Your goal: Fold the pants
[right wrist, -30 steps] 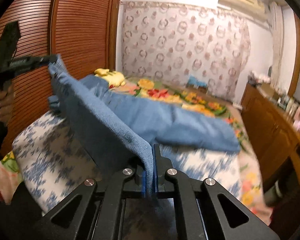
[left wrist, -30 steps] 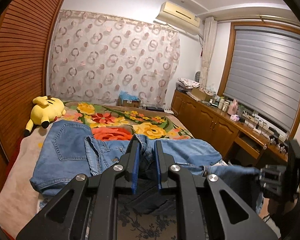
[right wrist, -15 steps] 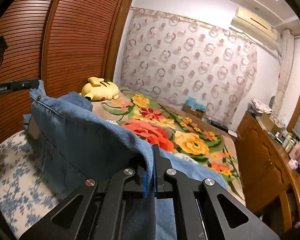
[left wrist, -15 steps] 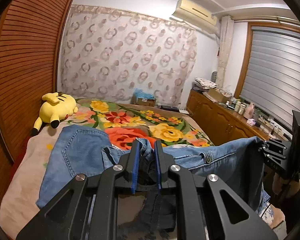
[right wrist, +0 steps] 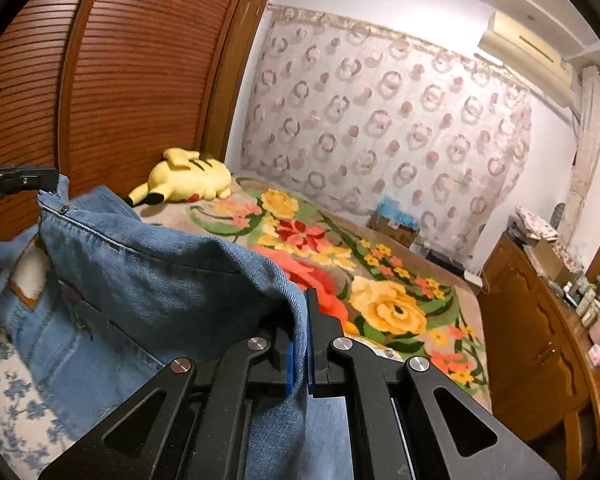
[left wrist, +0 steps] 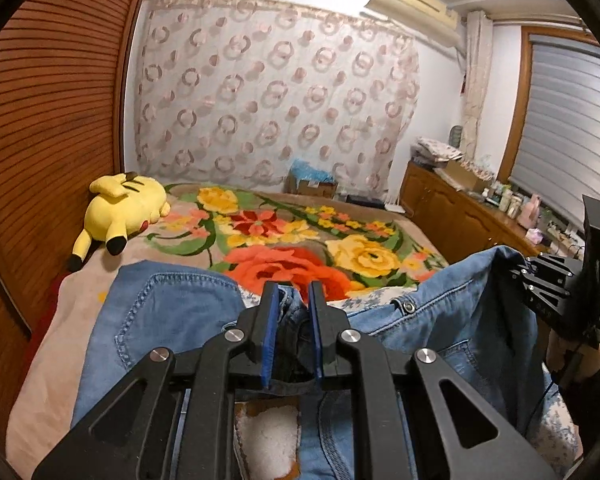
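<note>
Light blue jeans (left wrist: 172,316) lie on the near end of a bed, their waistband lifted and stretched between both grippers. My left gripper (left wrist: 293,292) is shut on a bunched fold of the waistband, a leather patch showing just below it. In the same view the right gripper (left wrist: 540,280) holds the waistband's other corner at the right edge. In the right wrist view the jeans (right wrist: 148,276) drape across to the left, and my right gripper (right wrist: 299,312) is shut on the denim edge. The left gripper (right wrist: 24,180) pinches the far corner there.
A floral blanket (left wrist: 300,236) covers the bed beyond the jeans. A yellow plush toy (left wrist: 124,208) lies at the far left by the wooden slatted wardrobe (left wrist: 40,120). A wooden dresser (left wrist: 468,216) with bottles runs along the right wall. A patterned curtain (left wrist: 272,108) hangs behind.
Both grippers have carried the jeans' waistband forward over the bed toward the floral blanket. The folded part of the jeans now covers less of the blanket in view, and the waistband hangs taut between them.
</note>
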The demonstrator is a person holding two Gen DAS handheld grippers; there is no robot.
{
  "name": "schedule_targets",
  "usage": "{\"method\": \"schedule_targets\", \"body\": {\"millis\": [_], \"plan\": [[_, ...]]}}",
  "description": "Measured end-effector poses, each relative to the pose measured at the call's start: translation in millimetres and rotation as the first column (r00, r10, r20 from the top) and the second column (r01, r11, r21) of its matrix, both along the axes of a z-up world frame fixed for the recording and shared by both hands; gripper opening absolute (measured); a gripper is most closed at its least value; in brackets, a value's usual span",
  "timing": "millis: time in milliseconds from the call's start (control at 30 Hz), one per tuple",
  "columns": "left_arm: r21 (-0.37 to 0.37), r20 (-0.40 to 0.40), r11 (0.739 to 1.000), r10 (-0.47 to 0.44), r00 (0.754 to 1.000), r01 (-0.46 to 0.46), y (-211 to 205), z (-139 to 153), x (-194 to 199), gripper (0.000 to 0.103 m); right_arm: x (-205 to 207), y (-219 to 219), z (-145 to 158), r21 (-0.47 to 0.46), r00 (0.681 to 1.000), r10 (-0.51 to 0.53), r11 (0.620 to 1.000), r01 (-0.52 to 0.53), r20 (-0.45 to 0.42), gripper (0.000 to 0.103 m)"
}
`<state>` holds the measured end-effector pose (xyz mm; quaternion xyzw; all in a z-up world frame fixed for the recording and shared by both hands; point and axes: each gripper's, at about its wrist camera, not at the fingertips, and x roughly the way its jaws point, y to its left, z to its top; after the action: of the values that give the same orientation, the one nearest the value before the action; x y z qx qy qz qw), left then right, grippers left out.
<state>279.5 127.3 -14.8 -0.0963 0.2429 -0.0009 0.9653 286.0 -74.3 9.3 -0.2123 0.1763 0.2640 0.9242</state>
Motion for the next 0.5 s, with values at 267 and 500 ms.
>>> {"method": "schedule_targets", "body": {"millis": [267,500], "plan": [[0.032,-0.024,0.999,0.010,1.000,-0.010,2.4,-6.0,12.7,0.015,36.6,18.6,-15.5,-0.049,0.999,0.007,0.999,-0.009,-0.044,0.004],[0.039,-0.070,0.999,-0.020,0.997,0.023,-2.2,-12.7,14.5,0.023,57.8,27.7,-11.1,-0.064,0.995,-0.016,0.998,0.010,-0.097,0.004]]}}
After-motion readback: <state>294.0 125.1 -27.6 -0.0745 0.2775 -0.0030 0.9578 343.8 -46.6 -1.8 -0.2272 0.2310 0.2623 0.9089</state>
